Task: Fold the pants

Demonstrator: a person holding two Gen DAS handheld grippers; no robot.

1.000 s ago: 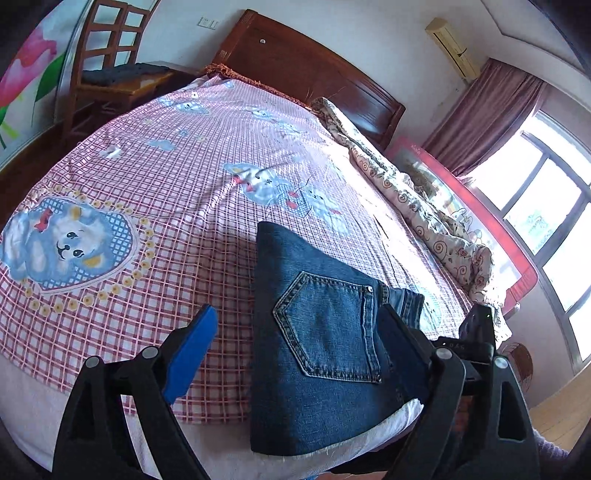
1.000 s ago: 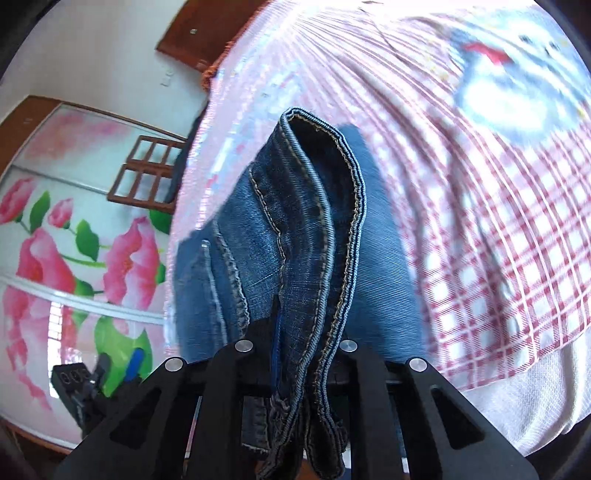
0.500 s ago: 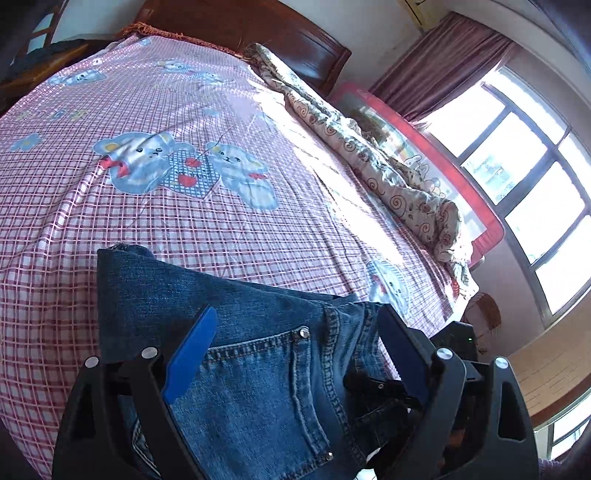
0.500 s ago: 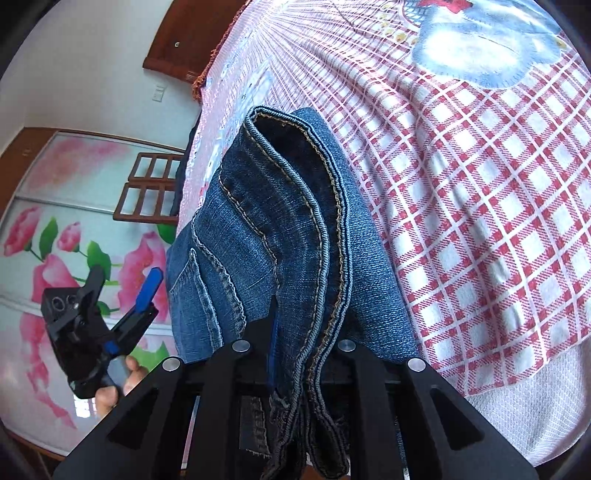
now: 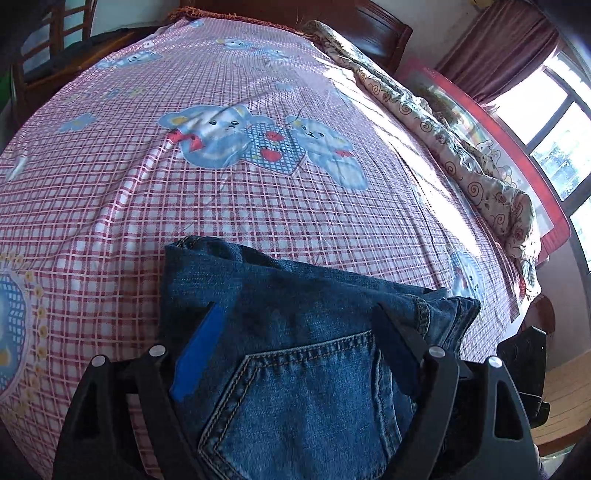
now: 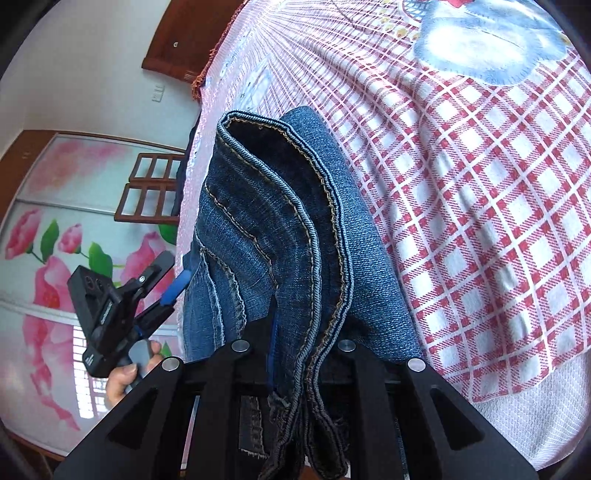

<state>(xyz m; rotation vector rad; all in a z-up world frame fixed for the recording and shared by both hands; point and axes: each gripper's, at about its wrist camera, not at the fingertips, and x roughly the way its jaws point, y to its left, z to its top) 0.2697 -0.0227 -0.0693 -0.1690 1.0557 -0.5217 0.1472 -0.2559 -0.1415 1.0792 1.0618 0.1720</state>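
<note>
Folded blue jeans lie at the near edge of the bed, a back pocket facing up. My left gripper is open above them, its blue pad and dark finger on either side of the pocket; whether they touch the denim I cannot tell. My right gripper is shut on the bunched stitched edges of the jeans, which rise in a loop ahead of it. The right wrist view also shows the left gripper at the left, held by a hand.
The pink checked bedsheet with bear prints spreads ahead. A rolled patterned quilt lies along the right side by the windows. A wooden headboard and a chair stand at the far end. The white mattress edge drops off nearby.
My left gripper has swung from beside the jeans to over them and now straddles the back pocket, still open. The right gripper keeps its grip and has hardly moved.
</note>
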